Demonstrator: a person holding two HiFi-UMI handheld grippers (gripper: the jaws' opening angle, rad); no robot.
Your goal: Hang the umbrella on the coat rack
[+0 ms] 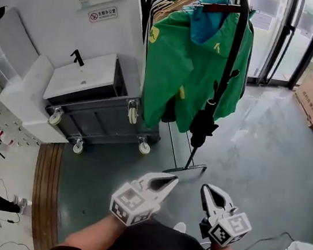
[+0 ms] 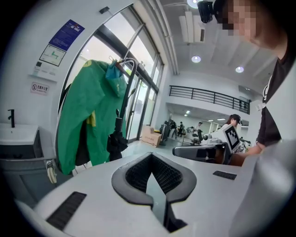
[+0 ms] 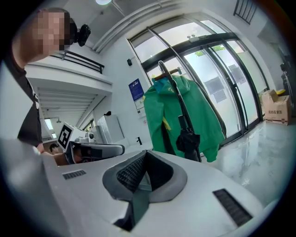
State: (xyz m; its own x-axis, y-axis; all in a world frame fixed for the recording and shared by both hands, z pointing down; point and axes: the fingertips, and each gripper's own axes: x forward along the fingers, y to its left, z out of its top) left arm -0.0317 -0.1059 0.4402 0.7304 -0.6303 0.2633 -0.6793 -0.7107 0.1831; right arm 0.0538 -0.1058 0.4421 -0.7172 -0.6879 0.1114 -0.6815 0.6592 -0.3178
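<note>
**Umbrella on rack, both grippers empty**

At left stood a grey cart [image 1: 96, 115]. Next came a green jacket [image 1: 177, 66], hung on the coat rack [image 1: 186, 168]. The black umbrella [image 1: 204, 123] hung just right of the jacket, its crook seemingly over the top rail and its tip near the rack's foot. Task looked done. The left gripper [image 1: 167, 180] was clenched on nothing, and the right gripper [image 1: 209, 191] likewise, both well short of the rack. The umbrella was probably light, with a stiff shaft and soft, loose folded cloth. Best taken by the bare shaft under the crook, not the bundle.

Green jacket [image 1: 174, 66], black umbrella [image 1: 203, 125]
</note>
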